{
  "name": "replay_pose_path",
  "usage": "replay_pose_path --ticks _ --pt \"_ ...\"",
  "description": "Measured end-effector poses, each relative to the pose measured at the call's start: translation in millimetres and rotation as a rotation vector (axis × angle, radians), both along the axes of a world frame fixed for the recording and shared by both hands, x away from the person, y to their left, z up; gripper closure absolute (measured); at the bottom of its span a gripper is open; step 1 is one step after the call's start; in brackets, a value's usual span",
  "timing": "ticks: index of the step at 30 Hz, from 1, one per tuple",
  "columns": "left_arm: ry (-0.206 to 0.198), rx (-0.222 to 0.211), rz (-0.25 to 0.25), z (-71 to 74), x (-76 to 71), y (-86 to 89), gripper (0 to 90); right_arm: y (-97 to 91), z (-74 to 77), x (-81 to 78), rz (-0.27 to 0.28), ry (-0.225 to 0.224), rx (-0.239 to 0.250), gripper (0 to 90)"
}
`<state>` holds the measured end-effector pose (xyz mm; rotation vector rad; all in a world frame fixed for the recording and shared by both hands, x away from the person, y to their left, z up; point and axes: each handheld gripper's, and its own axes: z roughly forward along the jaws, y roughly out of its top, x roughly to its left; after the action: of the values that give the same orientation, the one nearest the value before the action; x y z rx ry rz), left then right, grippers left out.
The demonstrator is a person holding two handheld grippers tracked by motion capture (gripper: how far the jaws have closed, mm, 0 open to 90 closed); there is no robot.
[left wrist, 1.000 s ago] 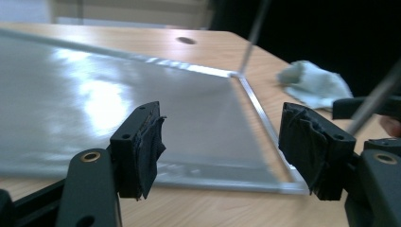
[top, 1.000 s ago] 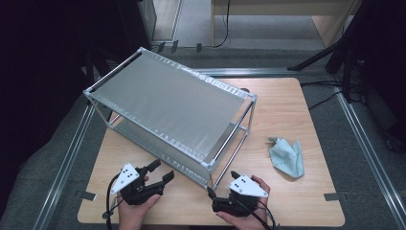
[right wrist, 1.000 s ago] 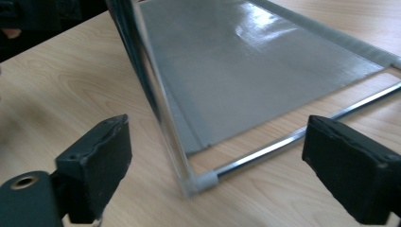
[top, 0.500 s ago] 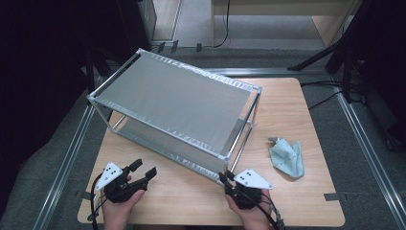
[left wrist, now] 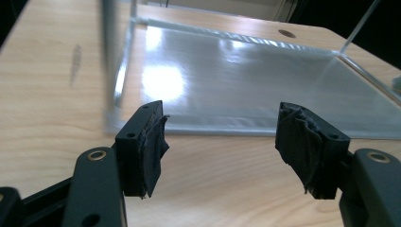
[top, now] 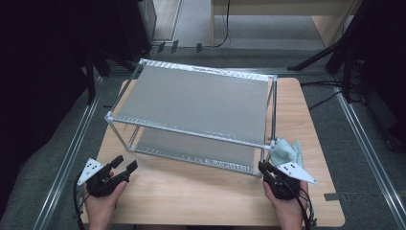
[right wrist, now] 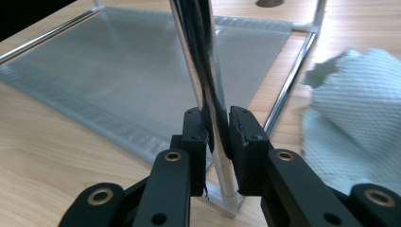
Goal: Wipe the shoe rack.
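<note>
Two-tier metal rack (top: pixel 191 103) sits mid-table, right gripper (right wrist: pixel 218 135) clamped on its near right corner post (right wrist: pixel 205 85) just beside cloth (top: pixel 286 152), left gripper (top: pixel 119 168) jaws apart, empty, level, near the rack's front-left corner.

Both forearms come in from the near edge, one hand wrapped around each tool. The left gripper (top: pixel 115 171) sits low at the near left, angled up and to the right, jaws standing wide with nothing between them; they have just eased in a touch. The right gripper (top: pixel 265 169) is at the near right, pointing away from the person, grey plate on top. Its jaws have just snapped in, and the pads (right wrist: pixel 197 135) press either side of a chrome post (right wrist: pixel 208 90).
</note>
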<state>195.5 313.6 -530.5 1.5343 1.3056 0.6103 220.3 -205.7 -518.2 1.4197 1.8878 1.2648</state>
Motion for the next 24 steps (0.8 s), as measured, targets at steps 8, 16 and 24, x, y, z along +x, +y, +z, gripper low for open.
replay_pose_path --ticks 8,16,24 --pt "0.025 0.049 0.056 -2.8 28.1 2.6 40.9 -16.9 -1.7 -13.5 -0.029 -0.014 0.003 77.3" --pt "0.01 0.048 0.045 -3.9 52.2 3.8 56.2 -34.6 -2.9 -26.8 -0.038 -0.013 0.023 76.9" --pt "0.016 0.05 0.009 -1.2 44.0 1.1 78.7 -34.8 -2.2 -26.5 -0.043 -0.007 0.021 76.9"
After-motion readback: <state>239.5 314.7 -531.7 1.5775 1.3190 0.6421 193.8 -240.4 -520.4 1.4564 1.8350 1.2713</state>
